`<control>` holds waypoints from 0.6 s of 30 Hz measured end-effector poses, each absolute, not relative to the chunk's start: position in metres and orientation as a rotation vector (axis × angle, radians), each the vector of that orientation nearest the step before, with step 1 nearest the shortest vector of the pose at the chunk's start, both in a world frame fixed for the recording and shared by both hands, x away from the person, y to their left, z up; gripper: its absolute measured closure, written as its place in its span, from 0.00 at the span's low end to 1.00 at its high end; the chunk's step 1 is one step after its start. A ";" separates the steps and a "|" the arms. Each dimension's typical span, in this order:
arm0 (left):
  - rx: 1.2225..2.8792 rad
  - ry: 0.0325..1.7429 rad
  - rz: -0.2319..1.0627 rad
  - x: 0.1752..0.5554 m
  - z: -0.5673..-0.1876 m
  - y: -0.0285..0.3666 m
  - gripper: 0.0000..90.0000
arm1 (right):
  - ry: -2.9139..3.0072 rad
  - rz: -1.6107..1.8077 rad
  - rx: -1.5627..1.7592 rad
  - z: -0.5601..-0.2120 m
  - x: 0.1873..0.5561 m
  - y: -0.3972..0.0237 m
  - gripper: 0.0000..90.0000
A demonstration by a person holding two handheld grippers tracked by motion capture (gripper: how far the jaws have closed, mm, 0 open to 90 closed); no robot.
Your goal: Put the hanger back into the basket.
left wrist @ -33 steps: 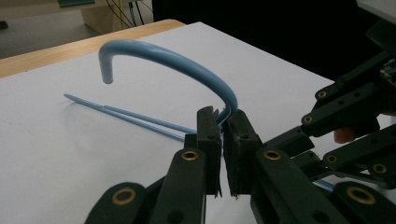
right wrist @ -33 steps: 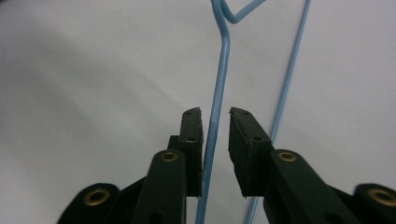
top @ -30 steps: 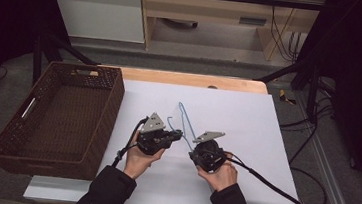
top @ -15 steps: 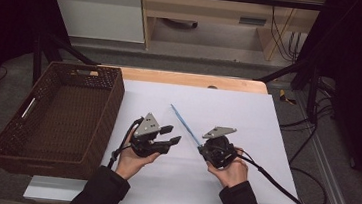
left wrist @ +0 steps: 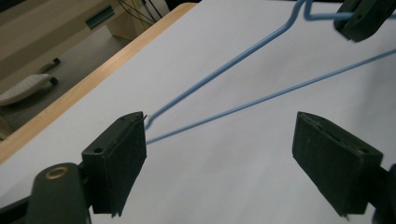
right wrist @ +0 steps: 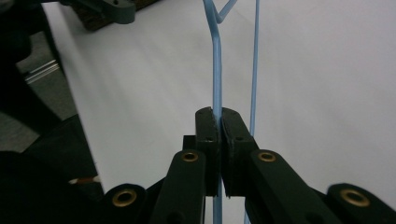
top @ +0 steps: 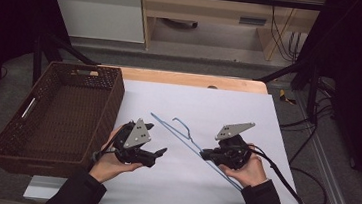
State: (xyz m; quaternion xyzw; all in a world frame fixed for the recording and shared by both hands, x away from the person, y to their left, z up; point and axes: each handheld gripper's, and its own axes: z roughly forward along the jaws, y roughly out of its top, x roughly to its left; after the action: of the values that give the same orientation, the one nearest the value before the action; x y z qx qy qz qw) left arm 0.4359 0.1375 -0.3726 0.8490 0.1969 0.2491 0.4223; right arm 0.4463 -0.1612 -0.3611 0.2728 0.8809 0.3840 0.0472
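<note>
A blue wire hanger point(top: 176, 131) slants across the white table sheet point(top: 229, 101), hook end toward the far side. My right gripper point(top: 203, 155) is shut on one of its wires, which runs straight between the closed pads in the right gripper view point(right wrist: 219, 114), with the hanger point(right wrist: 215, 60) reaching away. My left gripper point(top: 157, 140) is to the left of the hanger; its jaws have just been opening and now stand wide. In the left gripper view point(left wrist: 219, 140) the hanger's corner point(left wrist: 154, 116) lies just beside the left pad, not pinched.
A dark brown wicker basket point(top: 114, 100) stands at the left edge of the sheet, close to my left hand. A wooden table edge point(top: 191, 79) runs along the far side. Cables trail off the right side point(top: 286, 182).
My left gripper has opened, let go of the hanger and drawn left toward the basket. My right gripper has lifted and shifted right with the hanger still pinched.
</note>
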 end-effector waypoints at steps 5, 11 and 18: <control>2.187 0.420 0.705 0.431 -0.372 0.139 0.18 | 2.779 1.188 0.772 -0.361 0.442 -0.162 0.98; 2.219 0.330 0.785 0.425 -0.377 0.132 0.25 | 2.838 1.240 0.731 -0.362 0.440 -0.159 0.98; 2.272 0.242 0.850 0.423 -0.386 0.119 0.38 | 2.850 1.275 0.732 -0.363 0.439 -0.158 0.98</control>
State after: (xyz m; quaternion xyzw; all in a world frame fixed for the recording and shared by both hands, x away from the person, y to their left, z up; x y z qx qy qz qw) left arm 0.4230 0.1194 -0.3863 0.8748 0.0932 0.3274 0.3447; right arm 0.4389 -0.1579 -0.3634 0.2282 0.8882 0.3974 -0.0327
